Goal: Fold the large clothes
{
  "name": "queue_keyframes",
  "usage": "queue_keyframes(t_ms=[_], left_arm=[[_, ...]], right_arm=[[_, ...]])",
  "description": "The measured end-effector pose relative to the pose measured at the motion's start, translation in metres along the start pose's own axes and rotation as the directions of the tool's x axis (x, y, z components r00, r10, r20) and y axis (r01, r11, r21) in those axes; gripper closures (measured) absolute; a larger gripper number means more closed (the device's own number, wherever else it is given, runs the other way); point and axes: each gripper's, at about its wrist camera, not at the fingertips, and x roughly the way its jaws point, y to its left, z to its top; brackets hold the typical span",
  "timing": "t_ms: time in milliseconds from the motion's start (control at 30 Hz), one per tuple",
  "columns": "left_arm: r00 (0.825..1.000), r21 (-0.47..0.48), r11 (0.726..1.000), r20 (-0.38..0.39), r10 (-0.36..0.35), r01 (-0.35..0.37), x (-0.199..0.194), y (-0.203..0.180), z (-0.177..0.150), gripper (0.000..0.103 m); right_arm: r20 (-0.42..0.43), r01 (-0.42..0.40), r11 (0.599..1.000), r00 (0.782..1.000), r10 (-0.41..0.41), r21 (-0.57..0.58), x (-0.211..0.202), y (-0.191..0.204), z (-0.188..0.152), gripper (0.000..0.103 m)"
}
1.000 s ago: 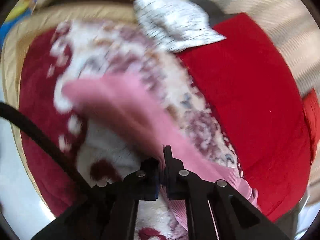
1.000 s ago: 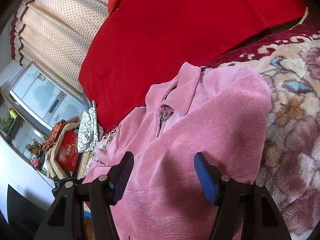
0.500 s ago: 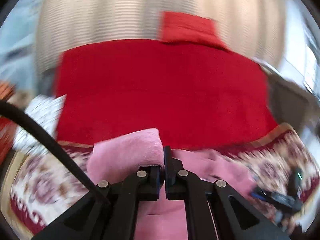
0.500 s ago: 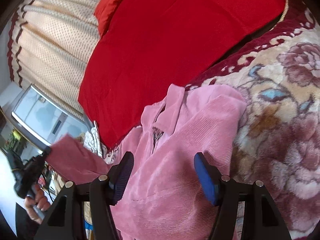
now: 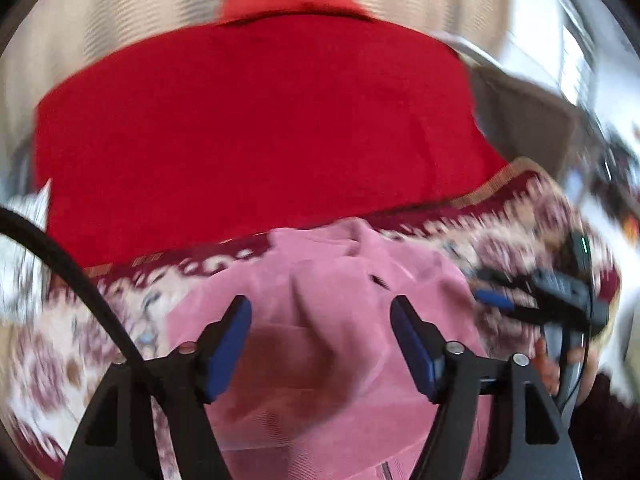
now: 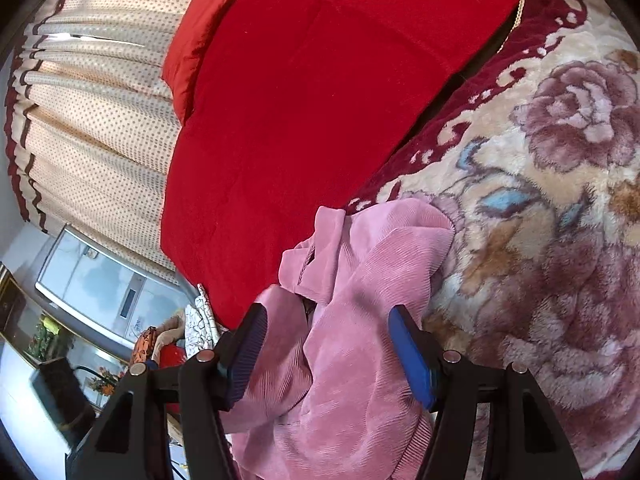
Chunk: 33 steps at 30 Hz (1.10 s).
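A pink corduroy jacket point(image 5: 320, 320) lies on a floral blanket point(image 5: 532, 216), collar toward the red quilt. It also shows in the right wrist view point(image 6: 360, 320), with a sleeve folded over its front. My left gripper point(image 5: 320, 332) is open and empty just above the jacket's middle. My right gripper point(image 6: 326, 344) is open and empty above the jacket. The right gripper also shows at the right of the left wrist view point(image 5: 496, 300), at the jacket's edge.
A red quilt point(image 6: 320, 100) covers the far half of the bed, with a red pillow point(image 6: 192, 48) against dotted curtains point(image 6: 92, 120). The floral blanket point(image 6: 540, 220) spreads to the right. A patterned white cloth point(image 6: 198, 328) lies at the bed's left end.
My left gripper carried the pink sleeve across onto the jacket, then opened and let it go. The right gripper stayed open and drew back a little.
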Motion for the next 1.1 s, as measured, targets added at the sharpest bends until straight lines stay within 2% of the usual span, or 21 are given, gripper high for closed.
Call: queue_keyframes(t_ms=[100, 200, 333, 367, 433, 467, 600, 633, 700, 733, 767, 833, 933, 1000, 1033, 1100], left_arm=[[1.000, -0.138, 0.990, -0.011, 0.003, -0.004, 0.005, 0.034, -0.010, 0.029], [0.998, -0.250, 0.968, -0.060, -0.015, 0.000, 0.023, 0.054, -0.028, 0.029], [0.991, -0.362, 0.929, -0.082, -0.107, 0.071, 0.045, 0.063, -0.034, 0.029], [0.987, -0.372, 0.924, -0.088, -0.131, 0.089, 0.049, 0.061, -0.030, 0.025], [0.976, -0.382, 0.917, -0.131, -0.176, 0.114, 0.066, 0.052, -0.020, 0.016], [0.967, -0.387, 0.913, -0.156, -0.200, 0.126, 0.074, 0.048, -0.015, 0.014], [0.904, -0.413, 0.892, -0.286, -0.318, 0.184, 0.116, 0.026, -0.003, 0.014], [0.897, -0.414, 0.892, -0.302, -0.322, 0.181, 0.124, 0.020, -0.003, 0.014], [0.902, -0.399, 0.905, -0.322, -0.288, 0.147, 0.133, 0.009, -0.002, 0.014], [0.909, -0.383, 0.915, -0.322, -0.263, 0.129, 0.134, 0.004, -0.002, 0.028], [0.916, -0.364, 0.924, -0.318, -0.242, 0.118, 0.134, 0.000, -0.001, 0.059], [0.929, -0.303, 0.948, -0.315, -0.196, 0.097, 0.132, -0.013, 0.001, 0.098], [0.960, -0.159, 0.982, -0.243, -0.140, 0.103, 0.108, -0.040, 0.004, 0.099], [0.974, -0.008, 0.992, -0.190, -0.123, 0.124, 0.087, -0.072, 0.002, 0.099], [0.975, 0.045, 0.988, -0.177, -0.138, 0.148, 0.079, -0.085, -0.002, 0.099], [0.962, 0.132, 0.966, -0.188, -0.198, 0.224, 0.064, -0.113, -0.018, 0.099]], right_arm=[[-0.015, 0.002, 1.000, 1.000, -0.003, -0.009, 0.006, 0.003, -0.003, 0.036], [-0.035, 0.007, 1.000, 0.999, -0.008, -0.019, 0.015, 0.006, -0.008, 0.036], [-0.050, 0.013, 1.000, 0.999, -0.014, -0.027, 0.021, 0.009, -0.013, 0.036], [-0.054, 0.014, 1.000, 0.998, -0.016, -0.028, 0.023, 0.009, -0.014, 0.036], [-0.058, 0.016, 1.000, 0.998, -0.017, -0.026, 0.024, 0.008, -0.013, 0.036], [-0.059, 0.016, 1.000, 0.998, -0.018, -0.025, 0.024, 0.007, -0.013, 0.036], [-0.060, 0.001, 1.000, 0.998, -0.001, -0.001, 0.023, 0.002, -0.008, 0.036], [-0.059, -0.001, 1.000, 0.998, 0.001, 0.001, 0.022, 0.002, -0.007, 0.036], [-0.057, -0.005, 1.000, 0.998, 0.005, 0.004, 0.020, 0.001, -0.005, 0.036], [-0.055, -0.007, 1.000, 0.998, 0.007, 0.005, 0.019, 0.001, -0.004, 0.036], [-0.053, -0.009, 1.000, 0.999, 0.009, 0.007, 0.018, 0.001, -0.003, 0.036], [-0.050, -0.015, 1.000, 0.999, 0.016, 0.013, 0.016, 0.000, -0.002, 0.036], [-0.046, -0.021, 1.000, 0.999, 0.021, 0.019, 0.012, -0.001, 0.001, 0.036], [-0.042, -0.022, 0.999, 0.999, 0.023, 0.025, 0.010, -0.002, 0.002, 0.036], [-0.039, -0.025, 0.999, 0.999, 0.026, 0.030, 0.009, -0.003, 0.003, 0.036], [-0.034, -0.030, 0.999, 0.999, 0.031, 0.043, 0.006, -0.006, 0.005, 0.036]])
